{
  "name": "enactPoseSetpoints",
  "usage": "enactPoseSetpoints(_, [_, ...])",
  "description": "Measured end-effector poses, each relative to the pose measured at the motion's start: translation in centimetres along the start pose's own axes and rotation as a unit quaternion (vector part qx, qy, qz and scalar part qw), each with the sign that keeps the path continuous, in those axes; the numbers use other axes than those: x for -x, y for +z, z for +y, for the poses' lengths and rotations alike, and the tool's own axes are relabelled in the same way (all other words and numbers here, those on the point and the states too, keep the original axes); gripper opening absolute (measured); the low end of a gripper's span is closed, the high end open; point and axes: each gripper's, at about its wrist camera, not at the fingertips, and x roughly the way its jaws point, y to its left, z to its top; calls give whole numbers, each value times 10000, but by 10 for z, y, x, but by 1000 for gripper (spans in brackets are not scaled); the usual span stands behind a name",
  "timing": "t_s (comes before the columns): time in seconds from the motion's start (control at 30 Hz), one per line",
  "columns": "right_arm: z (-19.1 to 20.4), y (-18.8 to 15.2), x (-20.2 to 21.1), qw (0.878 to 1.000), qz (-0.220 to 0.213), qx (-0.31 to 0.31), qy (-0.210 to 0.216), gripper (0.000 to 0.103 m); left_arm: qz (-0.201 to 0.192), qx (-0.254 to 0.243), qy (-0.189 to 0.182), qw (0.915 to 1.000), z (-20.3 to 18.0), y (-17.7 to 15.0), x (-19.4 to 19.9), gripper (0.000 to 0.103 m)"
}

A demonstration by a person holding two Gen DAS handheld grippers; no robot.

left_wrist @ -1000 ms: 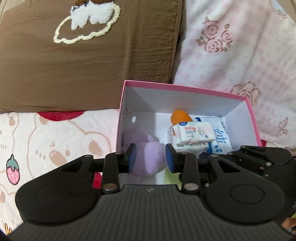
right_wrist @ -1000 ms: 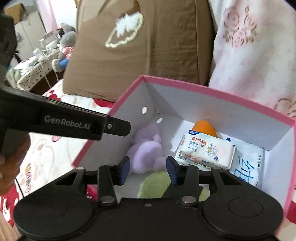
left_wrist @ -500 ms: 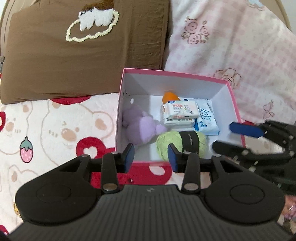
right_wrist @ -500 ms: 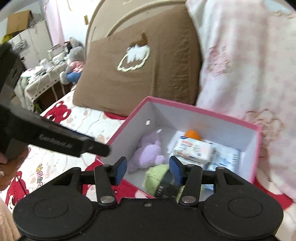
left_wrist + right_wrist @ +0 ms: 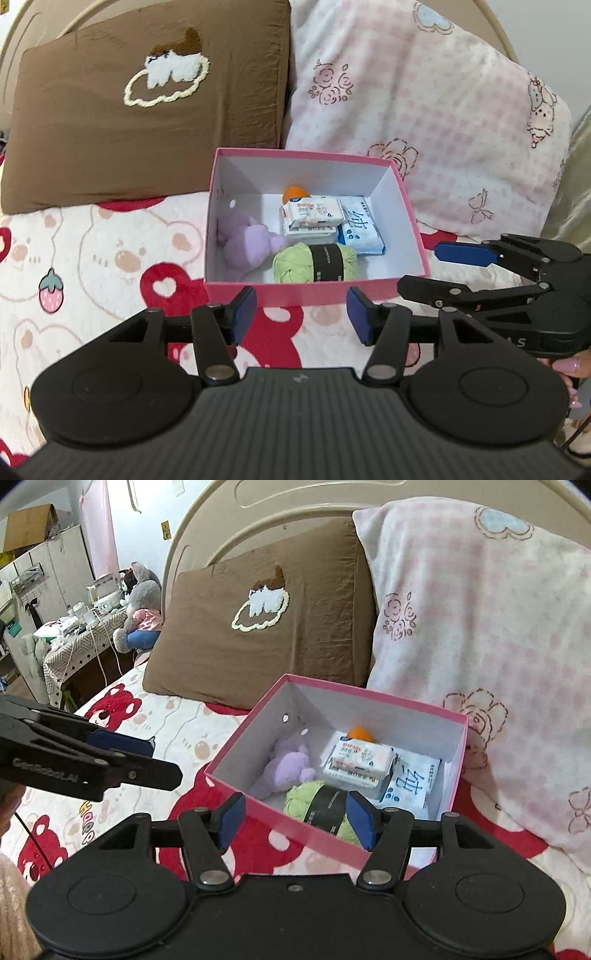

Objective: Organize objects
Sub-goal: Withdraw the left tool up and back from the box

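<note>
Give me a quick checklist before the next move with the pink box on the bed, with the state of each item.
1. Left tool empty, jaws apart after opening: ok.
2. Right tool empty, jaws apart after opening: ok.
3. Both tools outside the pink box, above the bedspread: ok.
4. Green yarn ball, purple plush, tissue packs and orange ball inside the box: ok.
5. Nothing loose left on the bed: cannot tell, only part of it shows.

Box (image 5: 236, 295) pink outside, white inside. Plush toy (image 5: 245, 242) lilac, at 9 o'clock in box; yarn ball (image 5: 295, 264) pale green, black band. Ball (image 5: 293, 192) orange, at 12. Pillow (image 5: 147, 122) brown, white-cream embroidery. Blanket (image 5: 443, 110) pink-white check, rose print. Bedsheet (image 5: 92, 258) white, red bears.
</note>
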Motion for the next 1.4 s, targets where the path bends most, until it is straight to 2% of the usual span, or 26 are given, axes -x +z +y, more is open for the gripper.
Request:
enactPoseSetpoints(0.2, [0, -16, 15, 9993, -51, -372, -75, 67, 5, 95, 59, 9999, 0, -12, 6, 55])
enactPoseSetpoints(0.63, [6, -46, 39, 9965, -135, -497, -657, 71, -8, 206, 367, 9991, -10, -39, 9, 59])
enactPoseSetpoints(0.73, [11, -50, 45, 9963, -172, -490, -679, 73, -59, 217, 449, 9987, -10, -46, 9, 61])
enactPoseSetpoints(1.03, [20, -64, 53, 9934, -178, -587, -967, 81, -98, 381, 547, 9977, -3, -71, 1, 64])
enactPoseSetpoints(1.07, [20, -65, 53, 9930, -167, -619, -989, 85, -102, 362, 561, 9977, -3, -72, 0, 65])
enactPoseSetpoints(1.23, [20, -73, 57, 9915, -226, -764, -1031, 92, -88, 313, 502, 9982, -2, -78, -1, 70])
enactPoseSetpoints(1.27, [20, -75, 59, 9909, -263, -834, -1024, 97, -90, 304, 487, 9983, -2, -79, -1, 71])
enactPoseSetpoints(1.4, [20, -75, 62, 9887, -374, -949, -1098, 103, -168, 227, 432, 9987, -4, -82, 2, 86])
